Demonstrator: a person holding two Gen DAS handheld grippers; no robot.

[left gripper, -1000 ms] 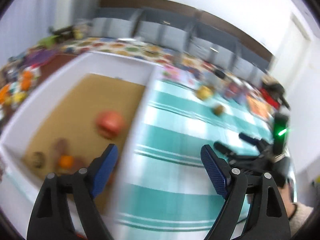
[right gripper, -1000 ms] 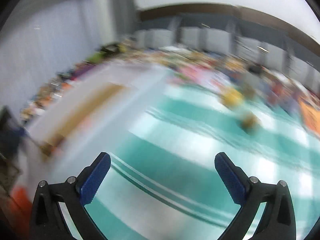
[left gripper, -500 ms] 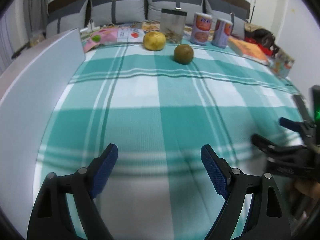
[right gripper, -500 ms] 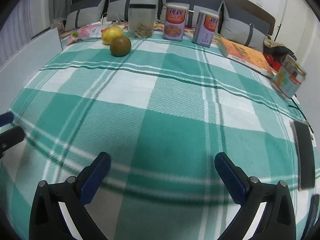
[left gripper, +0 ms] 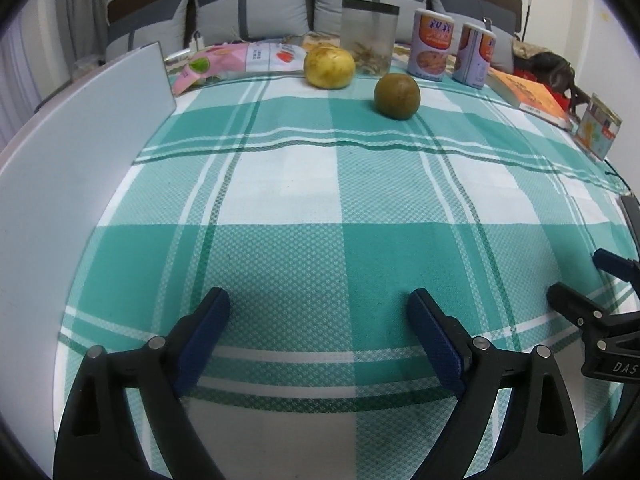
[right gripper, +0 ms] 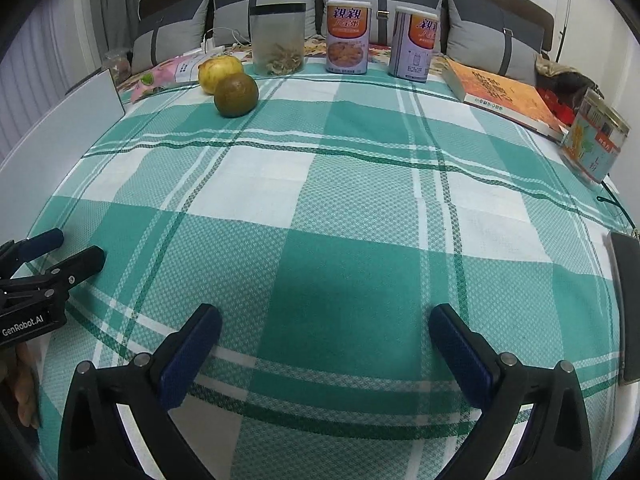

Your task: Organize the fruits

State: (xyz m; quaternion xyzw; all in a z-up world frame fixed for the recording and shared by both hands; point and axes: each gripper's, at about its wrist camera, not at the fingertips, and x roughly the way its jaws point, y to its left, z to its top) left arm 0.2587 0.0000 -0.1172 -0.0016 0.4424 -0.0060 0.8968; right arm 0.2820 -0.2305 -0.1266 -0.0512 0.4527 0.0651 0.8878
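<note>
Fruits, a yellow one [left gripper: 329, 68] and a greenish-brown one [left gripper: 397, 96], sit near each other at the far edge of the checked cloth [left gripper: 340, 200], just in front of a clear jar [left gripper: 370, 42] and two cans [left gripper: 432, 46], with a white box wall [left gripper: 80, 160] along the left. Both the left tongs [left gripper: 318, 334], whose jaws are opening, and the right tongs [right gripper: 325, 344] hang spread and empty over the near cloth, well apart from the fruit. This looks like the reach for the next piece, which calls for carrying a pair of tongs forward until its jaws straddle one fruit.
</note>
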